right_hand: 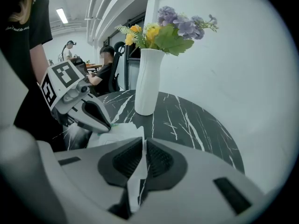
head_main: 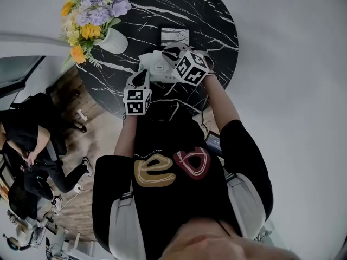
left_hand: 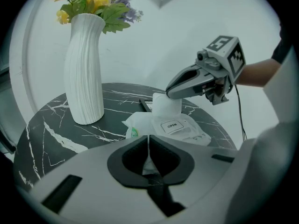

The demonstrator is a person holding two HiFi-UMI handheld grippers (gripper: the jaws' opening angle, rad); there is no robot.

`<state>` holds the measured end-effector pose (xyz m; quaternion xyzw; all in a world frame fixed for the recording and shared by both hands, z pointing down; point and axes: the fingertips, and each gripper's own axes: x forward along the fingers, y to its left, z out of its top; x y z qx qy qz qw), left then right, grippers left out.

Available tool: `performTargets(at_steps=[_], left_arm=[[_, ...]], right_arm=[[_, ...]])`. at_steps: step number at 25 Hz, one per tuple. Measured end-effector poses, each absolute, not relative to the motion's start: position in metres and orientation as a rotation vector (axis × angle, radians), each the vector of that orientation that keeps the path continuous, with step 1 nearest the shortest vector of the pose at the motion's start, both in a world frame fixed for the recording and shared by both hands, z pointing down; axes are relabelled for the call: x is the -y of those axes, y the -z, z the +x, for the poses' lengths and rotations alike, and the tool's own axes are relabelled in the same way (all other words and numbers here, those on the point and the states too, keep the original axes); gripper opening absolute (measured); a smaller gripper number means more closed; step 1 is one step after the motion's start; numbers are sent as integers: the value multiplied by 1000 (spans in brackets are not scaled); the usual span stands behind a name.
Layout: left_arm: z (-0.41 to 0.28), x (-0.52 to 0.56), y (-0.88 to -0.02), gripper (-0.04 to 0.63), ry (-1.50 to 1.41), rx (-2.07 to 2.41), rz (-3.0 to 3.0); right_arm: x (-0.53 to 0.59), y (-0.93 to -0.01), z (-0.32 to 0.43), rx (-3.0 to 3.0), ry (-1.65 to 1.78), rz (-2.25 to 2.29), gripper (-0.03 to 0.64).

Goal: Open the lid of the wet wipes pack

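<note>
The wet wipes pack (left_hand: 187,132) seems light and floppy. Left tongs (left_hand: 148,141) clamp its near edge, and right tongs (right_hand: 144,143) pinch a thin white sheet (left_hand: 166,107) at its far end.

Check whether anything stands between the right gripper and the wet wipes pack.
Nothing visible does: the right gripper sits at the wet wipes pack, pinching a white sheet raised from it. The vase stands well aside.

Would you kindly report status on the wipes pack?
Left gripper shut on white wet wipes pack edge. Right gripper shut on upright white sheet. OPEN label flat. Path clear.
</note>
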<state>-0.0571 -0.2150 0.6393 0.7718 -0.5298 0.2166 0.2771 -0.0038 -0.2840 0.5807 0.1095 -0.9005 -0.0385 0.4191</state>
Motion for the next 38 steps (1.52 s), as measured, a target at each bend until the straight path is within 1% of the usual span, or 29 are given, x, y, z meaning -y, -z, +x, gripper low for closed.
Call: performTargets(at_steps=[26, 30, 31, 34, 38], left_arm=[[-57, 216, -638, 20, -579, 1366, 2110], [-57, 215, -638, 20, -581, 1361, 2119], [-58, 215, -638, 20, -579, 1357, 2119], [-58, 215, -638, 20, -576, 1352, 2120], [-59, 215, -637, 20, -555, 1357, 2101]], right_arm=[[319, -630, -2, 2309, -271, 378, 69], [321, -627, 1, 2340, -412, 444, 75], [322, -625, 1, 2353, -445, 460, 85], [323, -616, 2, 2402, -541, 514, 149], [324, -593, 6, 2494, -644, 659, 194]])
